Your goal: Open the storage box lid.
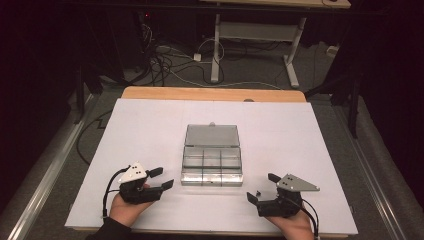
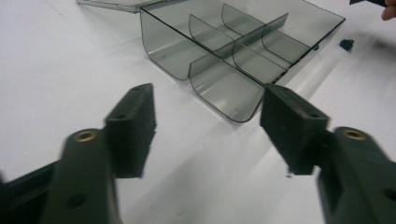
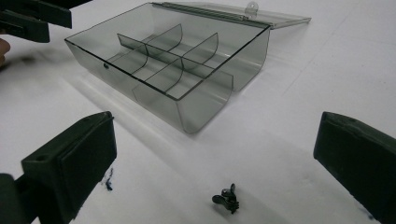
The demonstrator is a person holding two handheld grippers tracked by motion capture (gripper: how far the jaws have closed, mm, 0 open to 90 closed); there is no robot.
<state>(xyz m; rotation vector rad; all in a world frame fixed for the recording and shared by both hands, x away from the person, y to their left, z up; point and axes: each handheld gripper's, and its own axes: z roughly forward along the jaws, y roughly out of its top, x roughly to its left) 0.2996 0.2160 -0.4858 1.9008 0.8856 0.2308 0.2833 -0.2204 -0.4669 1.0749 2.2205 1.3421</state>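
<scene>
Item: clear compartment box [image 1: 212, 162], smoked plastic, six cells in two rows of three, all cells bare as far as visible. Lid [image 1: 211, 135] hinged back flat on the white tabletop [image 1: 150, 125], on the far side. Placed at mid tabletop, between the two grippers.

Item: small black clip-like part [image 3: 226, 198], exact kind too small to tell. Lying loose on the tabletop, outside the box, near its front right corner and just ahead of the right gripper [image 1: 259, 187]; seen also as a dark speck in the high view [image 1: 258, 192] and beyond the box in the left gripper view [image 2: 346, 44].

Left gripper [image 1: 162, 177]: fingers [image 2: 133, 126] set moderately apart, nothing between them, pointed toward the box's near left corner; not touching it.

Right gripper: fingers [image 3: 79, 158] spread wide, empty, framing the small part from behind without contact.

Progress, as judged: box opened, lid down, compartments ready to receive. Small part not yet picked up, not yet in any cell. Remaining, likely: closing the right fingers on the part, lifting it over the box wall, releasing it into a compartment; possibly shutting the lid afterwards.
</scene>
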